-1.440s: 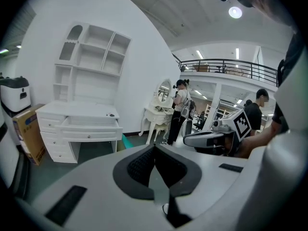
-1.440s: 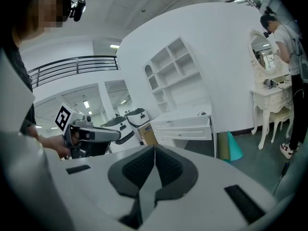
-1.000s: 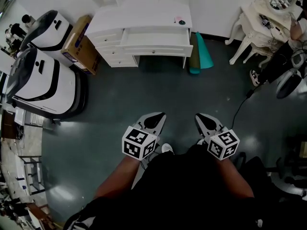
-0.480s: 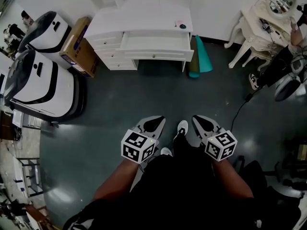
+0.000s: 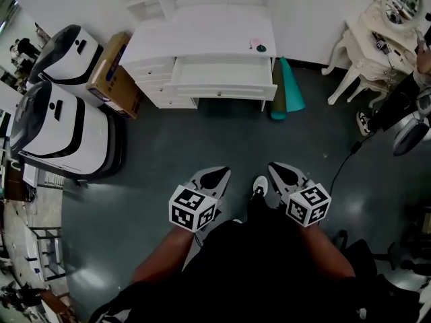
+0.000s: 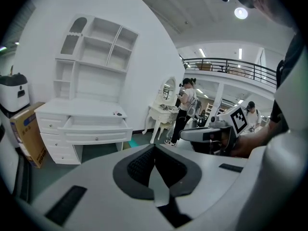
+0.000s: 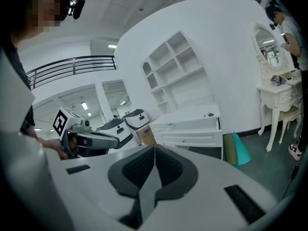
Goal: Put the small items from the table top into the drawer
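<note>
The left gripper had its jaws pressed together with nothing between them, and the right gripper was the same. The person held both low and side by side. Across the dark floor, well apart from them, stood the white desk with its middle drawer open. A pink item and a dark round item lay near the table top's right edge.

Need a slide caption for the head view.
Left gripper and right gripper shut, empty, facing white desk with open drawer, small items on top.
</note>
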{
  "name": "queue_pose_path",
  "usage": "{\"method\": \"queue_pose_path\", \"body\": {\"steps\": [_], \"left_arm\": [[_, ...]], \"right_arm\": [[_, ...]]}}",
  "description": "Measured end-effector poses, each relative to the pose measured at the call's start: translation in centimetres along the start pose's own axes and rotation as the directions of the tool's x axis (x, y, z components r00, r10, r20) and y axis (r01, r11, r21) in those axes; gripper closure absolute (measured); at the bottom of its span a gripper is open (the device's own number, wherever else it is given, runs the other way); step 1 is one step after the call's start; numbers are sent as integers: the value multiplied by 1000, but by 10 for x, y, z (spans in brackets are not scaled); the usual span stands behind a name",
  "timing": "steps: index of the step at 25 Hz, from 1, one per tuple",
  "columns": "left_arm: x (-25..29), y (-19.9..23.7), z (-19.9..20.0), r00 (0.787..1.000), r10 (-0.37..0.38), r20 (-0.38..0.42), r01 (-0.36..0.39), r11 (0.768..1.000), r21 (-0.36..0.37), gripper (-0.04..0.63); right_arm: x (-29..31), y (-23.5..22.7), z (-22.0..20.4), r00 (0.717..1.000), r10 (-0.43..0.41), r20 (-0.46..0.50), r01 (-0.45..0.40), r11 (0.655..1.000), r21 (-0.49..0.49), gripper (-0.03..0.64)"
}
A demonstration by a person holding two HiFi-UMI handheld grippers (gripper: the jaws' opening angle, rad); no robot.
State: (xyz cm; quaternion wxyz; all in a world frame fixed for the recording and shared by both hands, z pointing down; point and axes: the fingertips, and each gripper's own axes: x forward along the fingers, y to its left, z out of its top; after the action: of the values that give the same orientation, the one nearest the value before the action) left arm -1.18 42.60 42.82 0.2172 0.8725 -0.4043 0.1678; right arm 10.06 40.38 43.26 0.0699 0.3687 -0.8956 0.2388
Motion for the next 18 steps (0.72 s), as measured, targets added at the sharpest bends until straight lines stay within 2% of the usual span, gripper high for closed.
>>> {"method": "queue_pose_path", "body": {"steps": [13, 18], "left_arm": [[95, 46, 85, 1000, 21, -7, -21, 1000, 19, 584], [128, 63, 116, 998, 59, -3, -58, 997, 43, 584]], "right_arm": [[59, -100, 74, 999, 25, 24, -25, 1000, 15, 589], [80, -134, 92, 998, 59, 13, -59, 998, 27, 589]]}}
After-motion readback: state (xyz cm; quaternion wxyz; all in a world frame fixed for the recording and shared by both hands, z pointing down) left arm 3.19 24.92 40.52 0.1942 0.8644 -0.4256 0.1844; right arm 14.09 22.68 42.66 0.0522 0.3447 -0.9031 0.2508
